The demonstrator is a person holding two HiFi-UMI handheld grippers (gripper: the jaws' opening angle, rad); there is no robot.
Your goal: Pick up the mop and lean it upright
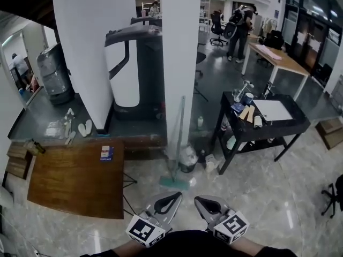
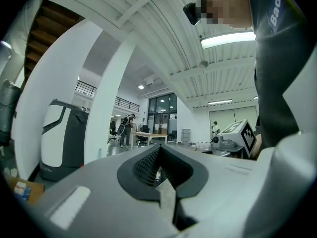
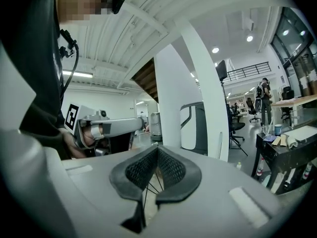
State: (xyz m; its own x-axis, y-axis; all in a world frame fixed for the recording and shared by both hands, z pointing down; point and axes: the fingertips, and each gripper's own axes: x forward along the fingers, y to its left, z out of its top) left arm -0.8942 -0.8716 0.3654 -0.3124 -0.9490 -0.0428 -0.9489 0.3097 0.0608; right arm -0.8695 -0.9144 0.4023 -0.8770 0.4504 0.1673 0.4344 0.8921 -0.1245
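At the foot of the white pillar (image 1: pixel 180 36), the mop (image 1: pixel 174 182) stands upright: head on the floor, handle leaning against the pillar's face. Left gripper (image 1: pixel 172 197) and right gripper (image 1: pixel 201 201) sit low, just short of the mop head, apart from it — both with jaws pressed together, nothing between.

White letters on the dark sleeve (image 2: pixel 277 14), far right of the white pillar (image 2: pixel 106 113), read "Badl" before the picture edge cuts them off. Left of that pillar, the small box (image 1: pixel 106 153) on the wooden table (image 1: pixel 69 186) carries print too small to read.
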